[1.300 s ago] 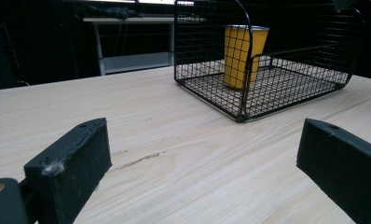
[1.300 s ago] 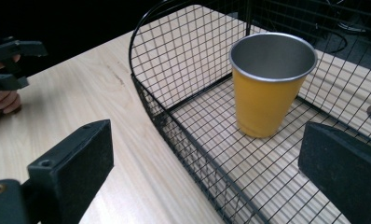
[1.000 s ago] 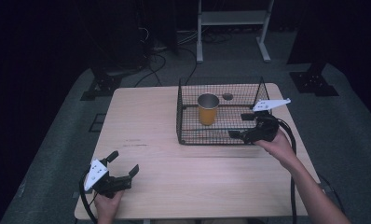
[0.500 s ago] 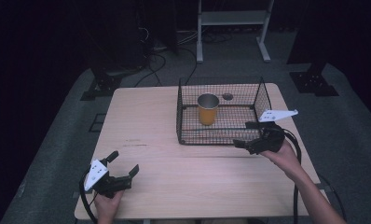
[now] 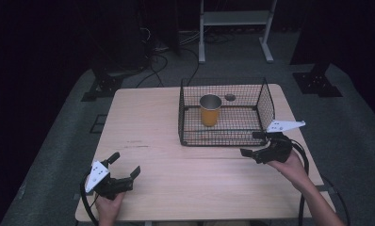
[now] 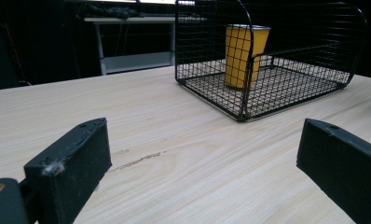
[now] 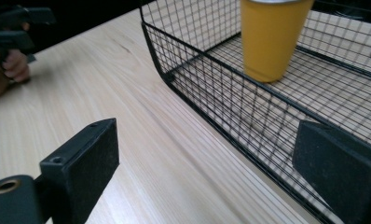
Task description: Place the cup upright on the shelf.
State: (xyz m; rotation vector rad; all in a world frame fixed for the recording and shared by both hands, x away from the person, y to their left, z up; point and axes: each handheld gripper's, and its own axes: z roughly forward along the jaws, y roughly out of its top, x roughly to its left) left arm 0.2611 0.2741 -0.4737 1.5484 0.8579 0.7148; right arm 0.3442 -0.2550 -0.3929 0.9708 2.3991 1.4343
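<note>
- Change since the earlier frames: the right gripper [image 5: 256, 144] has drawn back out of the wire basket [image 5: 265, 106] toward the person's side and now sits just outside the basket's near wall, low over the wooden table [image 5: 148, 117]. The left gripper [image 5: 124, 165] has stayed where it was.
- Right gripper: jaws spread wide, nothing between them. In the right gripper view the basket's near wall [image 7: 230, 116] runs across the gap, passing in front of the right-hand jaw.
- Yellow cup [image 5: 210, 110]: upright, with a metal rim, standing on the basket floor. In the right gripper view the cup [image 7: 272, 39] lies ahead of the jaws, beyond the wall and nearer the right-hand jaw.
- Left gripper: jaws spread wide, empty, bare tabletop between them. In the left gripper view the basket [image 6: 211, 60] and cup [image 6: 242, 53] stand well ahead of the jaws, apart from them.
- Small dark round item [image 5: 230, 97]: on the basket floor just beside the cup, farther from the right jaws than the cup; kind cannot be told.
</note>
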